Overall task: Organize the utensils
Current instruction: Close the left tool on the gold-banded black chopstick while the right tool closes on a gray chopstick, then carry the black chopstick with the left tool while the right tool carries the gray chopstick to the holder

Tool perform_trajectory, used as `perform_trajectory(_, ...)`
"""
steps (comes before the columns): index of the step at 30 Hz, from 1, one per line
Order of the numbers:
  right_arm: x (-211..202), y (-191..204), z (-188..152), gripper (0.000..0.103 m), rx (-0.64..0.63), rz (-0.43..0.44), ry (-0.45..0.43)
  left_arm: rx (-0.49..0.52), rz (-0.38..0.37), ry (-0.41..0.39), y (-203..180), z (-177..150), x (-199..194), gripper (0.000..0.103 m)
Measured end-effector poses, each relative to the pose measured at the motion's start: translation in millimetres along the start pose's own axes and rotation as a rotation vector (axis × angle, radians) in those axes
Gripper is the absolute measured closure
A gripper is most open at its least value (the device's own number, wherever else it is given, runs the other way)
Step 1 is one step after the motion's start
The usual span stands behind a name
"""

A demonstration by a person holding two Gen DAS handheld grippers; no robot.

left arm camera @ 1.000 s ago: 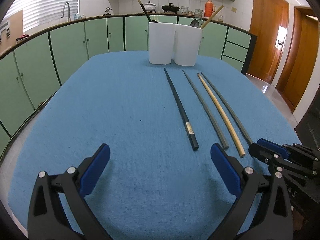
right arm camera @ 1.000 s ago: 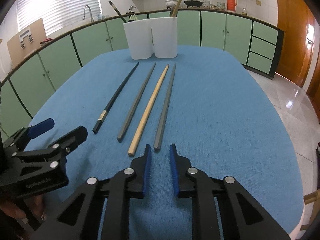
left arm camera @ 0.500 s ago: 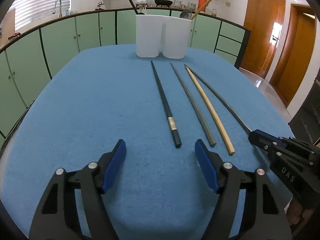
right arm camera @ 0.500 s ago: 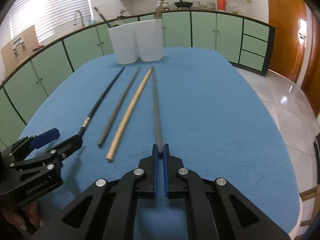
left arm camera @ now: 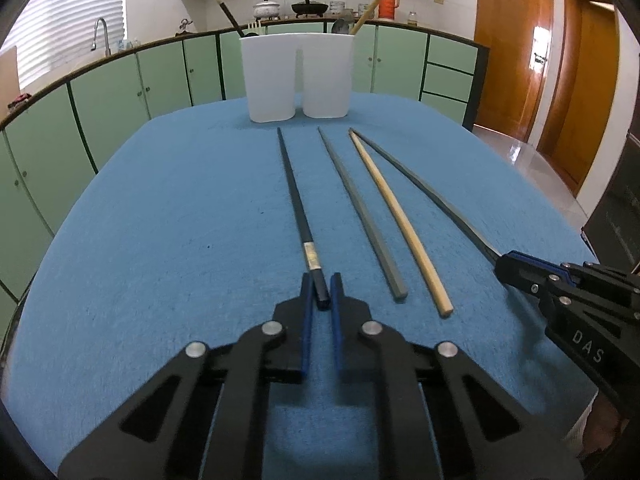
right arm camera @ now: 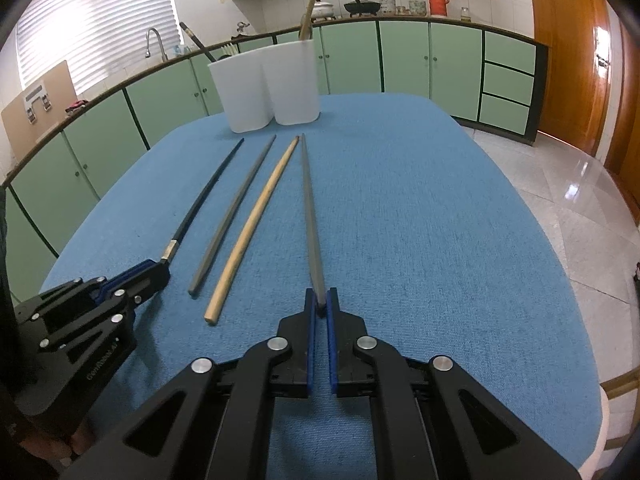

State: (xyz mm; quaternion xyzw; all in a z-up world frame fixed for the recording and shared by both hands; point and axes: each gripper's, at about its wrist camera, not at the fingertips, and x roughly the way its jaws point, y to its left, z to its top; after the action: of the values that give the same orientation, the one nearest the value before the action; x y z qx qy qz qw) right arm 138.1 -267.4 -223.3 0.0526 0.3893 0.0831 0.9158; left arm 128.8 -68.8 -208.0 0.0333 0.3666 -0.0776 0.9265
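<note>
Several chopsticks lie on the blue table (left arm camera: 160,240). My left gripper (left arm camera: 321,280) is shut on the near end of the black chopstick (left arm camera: 294,200), which has a silver band; it also shows in the right wrist view (right arm camera: 208,196). My right gripper (right arm camera: 321,294) is shut on the near end of a grey chopstick (right arm camera: 310,208), seen at the right in the left wrist view (left arm camera: 424,188). A second grey chopstick (left arm camera: 360,212) and a wooden chopstick (left arm camera: 396,216) lie loose between them. The white two-compartment holder (left arm camera: 296,76) stands at the far end with utensils in it.
Green kitchen cabinets (left arm camera: 120,96) and a counter with pots ring the table. A tiled floor (right arm camera: 560,184) and wooden doors (left arm camera: 512,40) are to the right. The table edge curves close on both sides.
My left gripper moved forward and closed on the black chopstick's end. My right gripper, shut on the grey chopstick half a second ago, keeps its hold.
</note>
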Motion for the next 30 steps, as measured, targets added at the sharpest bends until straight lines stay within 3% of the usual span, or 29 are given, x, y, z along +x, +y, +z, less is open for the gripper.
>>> perform_trajectory(7, -8, 1, 7, 0.098, -0.013, -0.002, -0.015, -0.011, -0.008, -0.025, 4, 6, -12, 0.096)
perform_trajectory(17, -55, 1, 43, 0.098, -0.032, 0.018, -0.142, 0.034, 0.034, -0.198, 5, 40, -67, 0.097)
perform_trajectory(24, -87, 3, 73, 0.098, -0.038, 0.037, -0.228, 0.046, 0.034, -0.321, 9, 74, -104, 0.097)
perform_trajectory(30, -106, 1, 102, 0.098, -0.029, 0.073, -0.265, 0.045, 0.003, -0.380, 13, 101, -121, 0.097)
